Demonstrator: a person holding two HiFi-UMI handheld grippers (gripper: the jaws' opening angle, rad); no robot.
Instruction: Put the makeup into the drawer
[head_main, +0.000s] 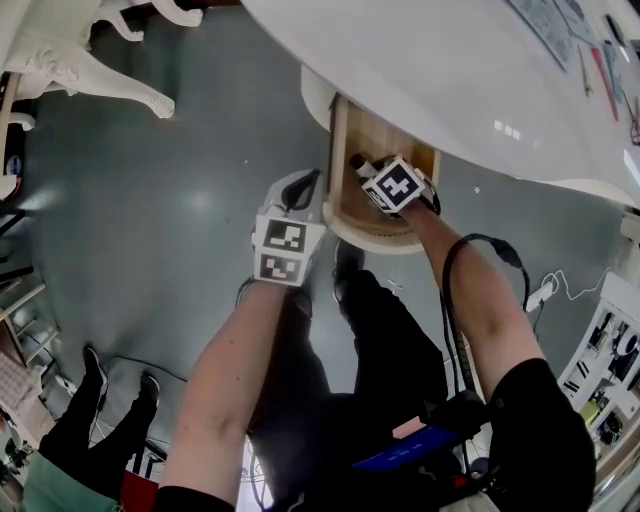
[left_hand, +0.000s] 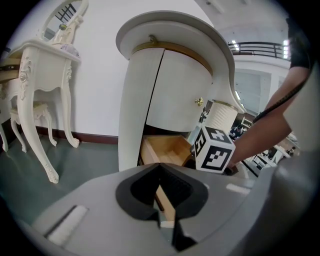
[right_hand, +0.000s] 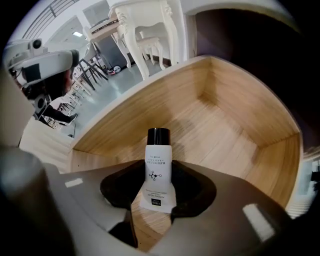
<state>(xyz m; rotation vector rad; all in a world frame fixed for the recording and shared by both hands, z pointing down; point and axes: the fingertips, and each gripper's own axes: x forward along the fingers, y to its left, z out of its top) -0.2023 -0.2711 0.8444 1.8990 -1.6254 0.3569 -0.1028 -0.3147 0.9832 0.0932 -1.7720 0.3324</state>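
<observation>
The wooden drawer (head_main: 343, 150) stands pulled out from under the white dressing table (head_main: 450, 70). My right gripper (head_main: 368, 168) points steeply down into it, shut on a white makeup tube (right_hand: 158, 170) with a black cap. The cap points toward the bare drawer floor (right_hand: 220, 130), and the tube hangs just above it between the pads of the right gripper (right_hand: 158, 187). My left gripper (head_main: 303, 185) hovers outside the drawer's front left corner. In the left gripper view its jaws (left_hand: 161, 200) look closed with nothing held, facing the drawer (left_hand: 167, 150) and the right gripper's marker cube (left_hand: 215, 150).
Curved wooden walls (right_hand: 250, 100) ring the drawer's inside. A second white carved table (left_hand: 40, 75) stands to the left over the grey floor (head_main: 180, 200). Pens and papers (head_main: 600, 60) lie on the tabletop. A cable (head_main: 470, 250) trails from my right arm. Another person's feet (head_main: 95, 385) are at bottom left.
</observation>
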